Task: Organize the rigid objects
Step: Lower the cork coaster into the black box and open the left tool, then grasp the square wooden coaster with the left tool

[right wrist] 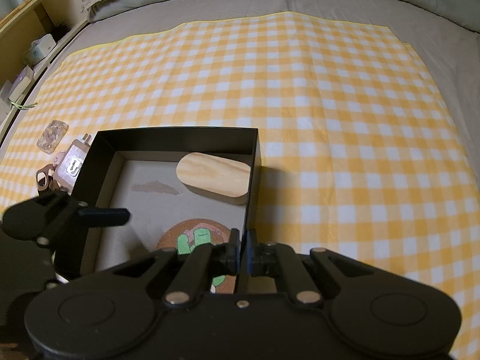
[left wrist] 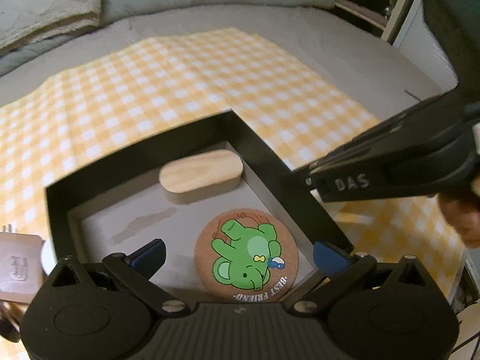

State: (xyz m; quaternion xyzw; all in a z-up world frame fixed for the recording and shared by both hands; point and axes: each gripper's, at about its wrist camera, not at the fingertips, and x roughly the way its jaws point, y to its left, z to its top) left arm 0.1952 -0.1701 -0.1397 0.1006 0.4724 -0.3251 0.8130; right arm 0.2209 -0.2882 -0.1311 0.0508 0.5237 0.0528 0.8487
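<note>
A black box (left wrist: 249, 138) with a grey floor stands on a yellow checked cloth (right wrist: 330, 120). An oval wooden block (left wrist: 201, 175) lies in the box's far corner, seen as the block (right wrist: 214, 178) in the right wrist view. A round cork coaster (left wrist: 246, 258) with a green elephant lies flat at the near side. My left gripper (left wrist: 240, 256) hangs open just above the coaster, holding nothing; one of its fingers (right wrist: 105, 214) reaches over the left wall. My right gripper (right wrist: 243, 240) is shut on the box's right wall (right wrist: 253, 180).
Left of the box lie a brown plug adapter (right wrist: 72, 165), a metal clip (right wrist: 43, 180) and a small clear case (right wrist: 52, 136). The cloth covers a grey bed with pillows at the back. A wooden shelf (right wrist: 30, 45) runs along the left edge.
</note>
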